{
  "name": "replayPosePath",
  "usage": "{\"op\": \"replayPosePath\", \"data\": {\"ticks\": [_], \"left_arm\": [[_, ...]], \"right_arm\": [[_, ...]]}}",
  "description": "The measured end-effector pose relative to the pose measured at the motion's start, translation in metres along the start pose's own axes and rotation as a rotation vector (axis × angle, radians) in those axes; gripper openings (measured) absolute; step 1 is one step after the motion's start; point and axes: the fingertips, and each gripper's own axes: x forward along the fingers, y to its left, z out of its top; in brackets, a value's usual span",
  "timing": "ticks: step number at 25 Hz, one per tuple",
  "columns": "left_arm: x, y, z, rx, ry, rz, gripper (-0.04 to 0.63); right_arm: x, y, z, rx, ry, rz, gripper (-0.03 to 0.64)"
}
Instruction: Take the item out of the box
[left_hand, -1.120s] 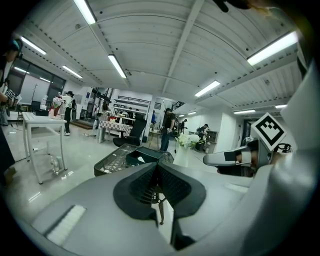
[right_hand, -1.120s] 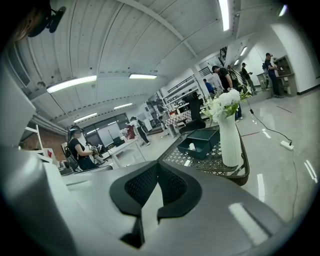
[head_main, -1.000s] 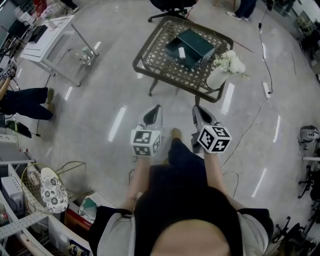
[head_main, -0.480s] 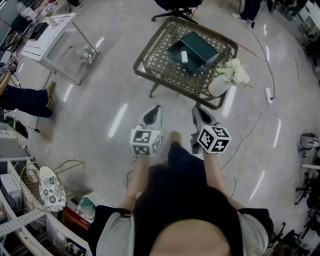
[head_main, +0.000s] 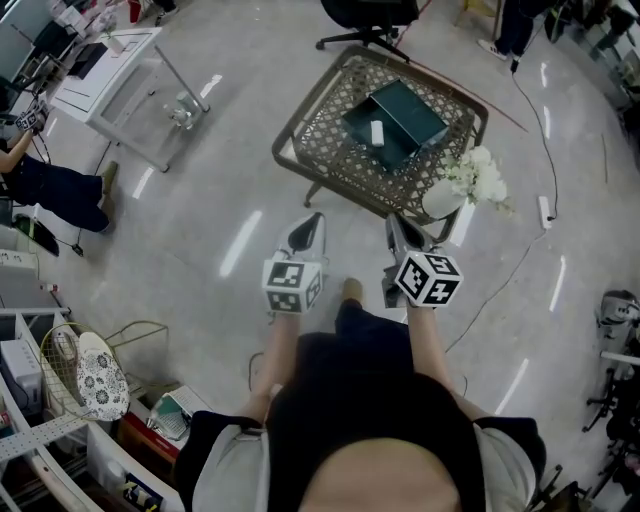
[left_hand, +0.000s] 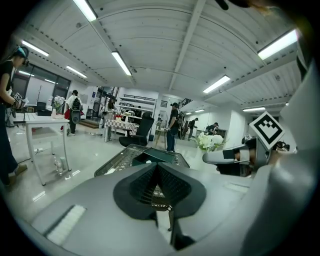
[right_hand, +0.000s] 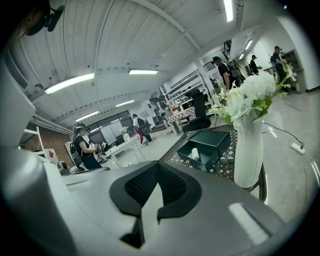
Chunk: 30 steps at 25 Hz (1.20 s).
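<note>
Jaws of your left gripper (head_main: 310, 225) and right gripper (head_main: 398, 228) are both closed on nothing, side by side ahead of you. Over the last second the brown lattice-topped counter (head_main: 330, 150) has drawn nearer, so you are approaching but look short of reach. On it, the small white cylindrical item (head_main: 377, 131) lies inside the open dark green box (head_main: 410, 112).

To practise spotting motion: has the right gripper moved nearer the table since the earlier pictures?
Yes. The right gripper has come forward toward the table; the gap to the white vase at its near edge has shrunk.
</note>
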Motion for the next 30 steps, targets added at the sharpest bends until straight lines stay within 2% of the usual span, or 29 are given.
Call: {"op": "replayPosePath", "data": {"ticks": [10, 21, 30], "left_arm": [[0.036, 0.011, 0.012, -0.002, -0.005, 0.043, 0.008], [0.054, 0.017, 0.003, -0.026, 0.006, 0.081, 0.008], [0.06, 0.004, 0.006, -0.024, 0.008, 0.068, 0.008]], "right_arm": [[0.032, -0.018, 0.019, -0.033, 0.029, 0.029, 0.0], [0.055, -0.031, 0.023, -0.079, 0.058, 0.04, 0.0], [0.061, -0.035, 0.019, -0.059, 0.074, 0.049, 0.0]]}}
